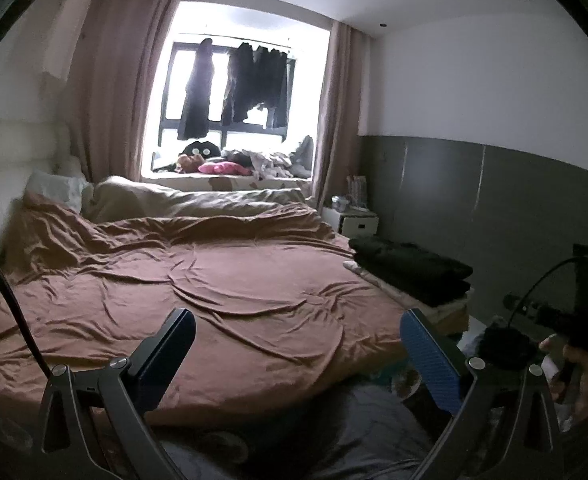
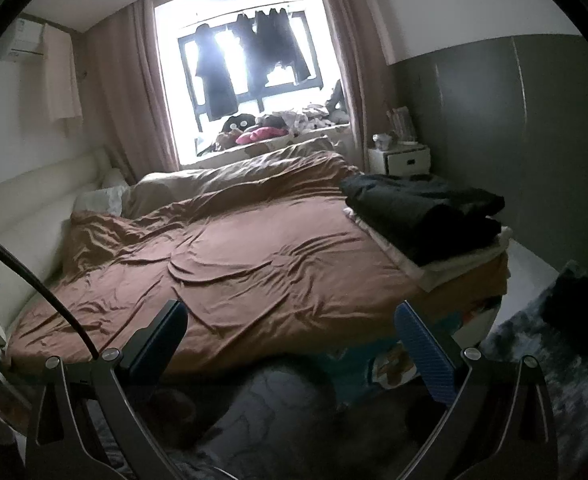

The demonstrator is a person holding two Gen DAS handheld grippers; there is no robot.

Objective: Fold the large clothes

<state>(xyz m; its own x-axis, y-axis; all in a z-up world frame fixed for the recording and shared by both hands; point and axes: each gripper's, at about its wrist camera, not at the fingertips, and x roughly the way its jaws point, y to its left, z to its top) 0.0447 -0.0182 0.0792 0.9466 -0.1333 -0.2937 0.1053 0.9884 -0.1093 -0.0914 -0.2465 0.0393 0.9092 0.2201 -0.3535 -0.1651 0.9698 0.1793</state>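
Above the brown bedspread (image 1: 197,280), left gripper (image 1: 294,344) and right gripper (image 2: 289,336) hover, jaws spread wide, holding nothing; folded dark clothes (image 2: 426,208) sit at the bed's far corner.

Bed (image 2: 229,264): centre.
Folded clothes stack (image 2: 422,216): on bed's right edge.
Nightstand (image 2: 400,160): far right, behind stack.
Window (image 2: 249,64): far, behind bed.
Headboard (image 2: 29,200): left.
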